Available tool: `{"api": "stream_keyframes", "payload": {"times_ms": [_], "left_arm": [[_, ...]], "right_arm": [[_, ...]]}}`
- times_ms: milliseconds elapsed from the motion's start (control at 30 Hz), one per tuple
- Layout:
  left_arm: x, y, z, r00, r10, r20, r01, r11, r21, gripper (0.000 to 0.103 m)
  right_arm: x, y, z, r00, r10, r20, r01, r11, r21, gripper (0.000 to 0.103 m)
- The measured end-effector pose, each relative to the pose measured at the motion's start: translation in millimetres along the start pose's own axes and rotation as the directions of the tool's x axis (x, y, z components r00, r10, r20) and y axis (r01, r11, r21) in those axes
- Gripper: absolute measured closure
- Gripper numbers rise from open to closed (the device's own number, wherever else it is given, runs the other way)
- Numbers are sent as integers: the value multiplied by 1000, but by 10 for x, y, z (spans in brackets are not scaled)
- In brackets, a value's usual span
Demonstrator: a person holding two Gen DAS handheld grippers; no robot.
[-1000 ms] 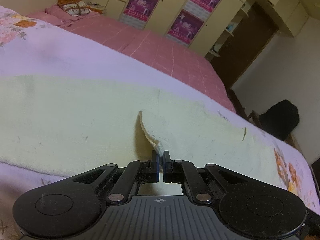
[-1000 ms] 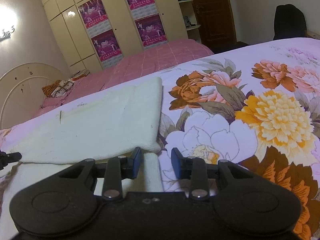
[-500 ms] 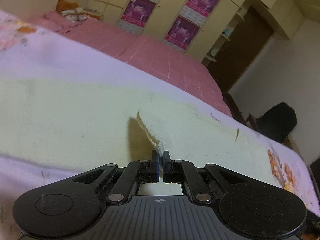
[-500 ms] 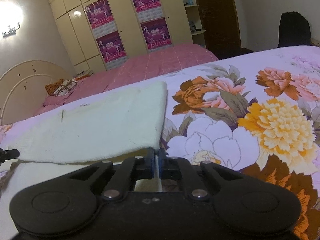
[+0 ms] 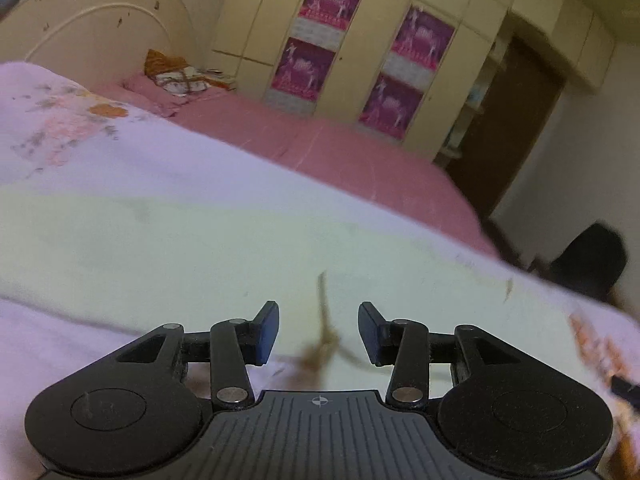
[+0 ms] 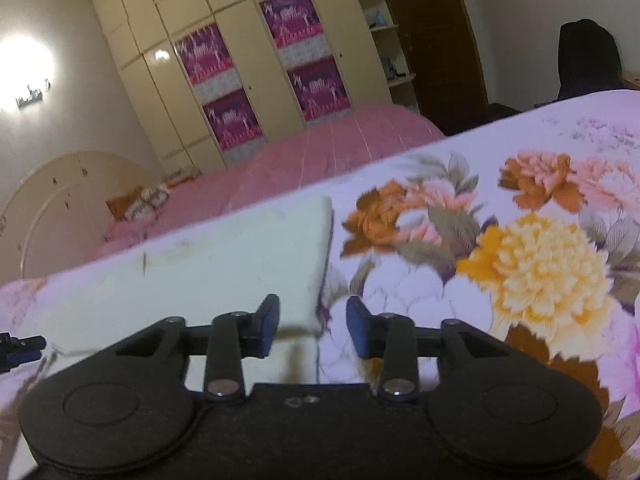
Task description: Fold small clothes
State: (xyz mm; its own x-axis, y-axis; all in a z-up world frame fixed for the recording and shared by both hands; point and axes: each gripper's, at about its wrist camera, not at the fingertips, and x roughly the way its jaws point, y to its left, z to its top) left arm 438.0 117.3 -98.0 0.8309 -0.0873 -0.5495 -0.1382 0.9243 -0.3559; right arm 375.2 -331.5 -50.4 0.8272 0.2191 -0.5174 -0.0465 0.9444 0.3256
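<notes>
A pale cream cloth [image 5: 208, 252] lies folded flat on the floral bedspread [image 5: 68, 128]. In the left wrist view my left gripper [image 5: 318, 330] is open and empty, just above the cloth's near edge. In the right wrist view the same cloth [image 6: 224, 264] lies left of centre, its right edge beside the big printed flowers. My right gripper [image 6: 312, 326] is open and empty over the cloth's near right corner. The tip of the left gripper [image 6: 20, 350] shows at the far left edge.
The floral bedspread [image 6: 540, 280] spreads to the right. A pink bed [image 5: 320, 148] with a pillow and folded items [image 5: 176, 78] lies behind. A wardrobe with purple posters [image 6: 256, 80], a dark door [image 6: 436, 32] and a black chair [image 6: 586, 58] stand at the back.
Both grippers were shut on the cloth's edge half a second ago and have opened and let it go. The lifted fold has dropped flat. Both views are motion-blurred and have tilted upward.
</notes>
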Motion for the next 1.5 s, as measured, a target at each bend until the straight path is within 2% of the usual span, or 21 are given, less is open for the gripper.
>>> {"api": "stream_keyframes", "payload": {"times_ms": [167, 233, 267, 300, 367, 433, 633, 833, 867, 900, 933, 967, 1067, 1100, 1200, 1233, 1267, 1300, 1333, 1400, 1500], "left_arm": [[332, -300, 23, 996, -65, -67, 71, 994, 82, 60], [543, -326, -40, 990, -25, -140, 42, 992, 121, 60], [542, -334, -50, 993, -23, -115, 41, 988, 151, 60], [537, -367, -17, 993, -13, -121, 35, 983, 180, 60], [502, -444, 68, 997, -7, -79, 26, 972, 235, 60], [531, -471, 146, 998, -27, -60, 41, 970, 238, 60], [802, -624, 273, 996, -43, -76, 60, 969, 238, 60], [894, -741, 129, 996, -23, -90, 44, 968, 249, 60], [900, -741, 108, 996, -15, -89, 38, 965, 260, 60], [909, -759, 82, 996, -9, -83, 32, 959, 282, 60], [899, -765, 57, 997, -3, -77, 26, 951, 308, 60], [890, -781, 46, 997, 3, -72, 21, 944, 329, 60], [803, -863, 103, 998, 29, -50, -9, 934, 357, 60], [754, -903, 113, 999, 25, -27, -13, 929, 369, 60], [691, -1105, 95, 1000, -28, 6, 23, 921, 388, 60], [709, -1208, 75, 999, -41, -2, 38, 917, 396, 56], [737, -1301, 48, 998, -55, -16, 57, 912, 406, 37], [760, -1390, 7, 997, -65, -30, 72, 906, 418, 25], [788, -1473, -40, 996, -73, -50, 87, 896, 436, 18], [843, -1544, -141, 994, -57, -92, 93, 877, 471, 18], [729, -1399, -128, 998, -26, -60, 51, 883, 466, 18]], "right_arm": [[241, 110, 133, 1000, -6, -22, 6, 1000, -27, 83], [396, 185, 101, 998, -10, -62, 5, 997, -76, 86], [505, 199, 53, 993, -48, -104, 36, 993, -117, 88], [573, 174, 16, 990, -78, -117, 62, 988, -140, 87], [530, 53, 83, 993, -49, -106, 40, 995, -89, 77], [477, -56, 188, 999, -17, -46, 15, 998, -54, 74], [889, -274, 548, 999, 15, -29, -12, 995, 96, 76], [1354, -465, 682, 993, 80, -86, -61, 975, 212, 73], [1370, -484, 672, 991, 91, -93, -69, 973, 221, 81], [1386, -477, 672, 990, 100, -98, -78, 974, 213, 96], [1404, -434, 665, 991, 77, -107, -58, 985, 165, 96], [1436, -380, 641, 992, 19, -124, -7, 995, 96, 99], [1392, -282, 632, 994, -26, -110, 30, 999, 33, 98], [1352, -223, 643, 993, -65, -98, 66, 998, 6, 92], [1160, -67, 688, 996, -85, -18, 84, 995, -46, 91], [1146, 12, 680, 997, -74, -16, 72, 994, -78, 91], [1152, 107, 648, 997, -73, -26, 70, 990, -123, 90], [1184, 182, 604, 995, -87, -38, 80, 983, -166, 90], [1220, 233, 560, 993, -108, -54, 95, 975, -201, 90], [1259, 283, 462, 984, -153, -87, 127, 961, -246, 89], [1091, 276, 368, 983, -168, -69, 141, 944, -300, 85]]}}
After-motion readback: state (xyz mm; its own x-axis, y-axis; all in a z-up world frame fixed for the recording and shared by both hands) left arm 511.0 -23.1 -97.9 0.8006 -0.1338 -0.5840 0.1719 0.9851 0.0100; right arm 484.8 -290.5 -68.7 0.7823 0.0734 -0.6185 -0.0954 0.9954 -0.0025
